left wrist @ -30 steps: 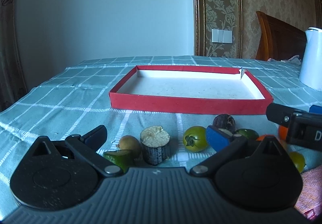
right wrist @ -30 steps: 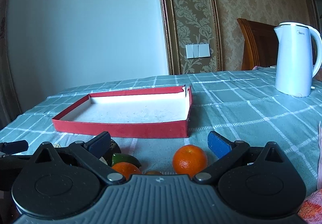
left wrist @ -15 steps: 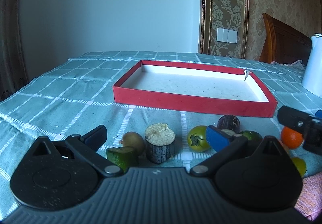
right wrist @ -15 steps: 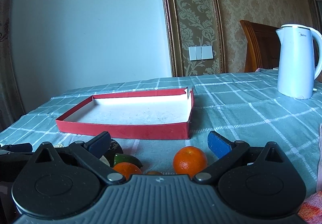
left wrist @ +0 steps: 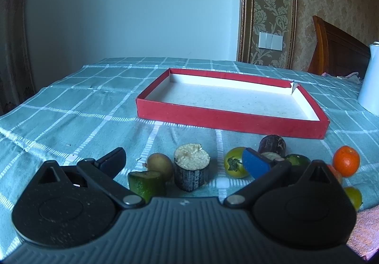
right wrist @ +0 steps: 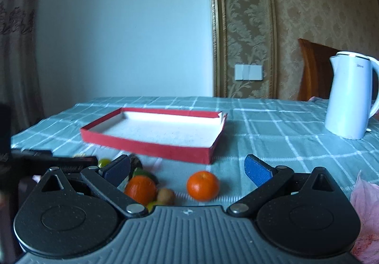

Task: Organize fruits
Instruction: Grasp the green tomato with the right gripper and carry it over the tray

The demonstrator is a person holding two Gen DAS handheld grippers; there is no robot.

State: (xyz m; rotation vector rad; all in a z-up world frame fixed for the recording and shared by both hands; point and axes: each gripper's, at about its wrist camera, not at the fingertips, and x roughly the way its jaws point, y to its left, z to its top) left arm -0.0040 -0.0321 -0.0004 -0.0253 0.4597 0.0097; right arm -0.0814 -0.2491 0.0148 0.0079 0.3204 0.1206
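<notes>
A shallow red tray with a white floor lies on the checked cloth, nothing in it. In front of it sit loose fruits: a cut dark cane piece, a brown kiwi, a green wedge, a green tomato, a second dark piece and an orange. My left gripper hangs open above the cane piece. My right gripper is open over an orange, beside another orange and a small kiwi.
A white kettle stands at the right on the table. A wooden chair back rises behind it. Pink cloth lies at the near right edge. The left gripper's body shows at the left of the right wrist view.
Both grippers have risen and tilted, so the tray looks lower and further away. The right gripper has left the left wrist view. More fruit shows under the right gripper.
</notes>
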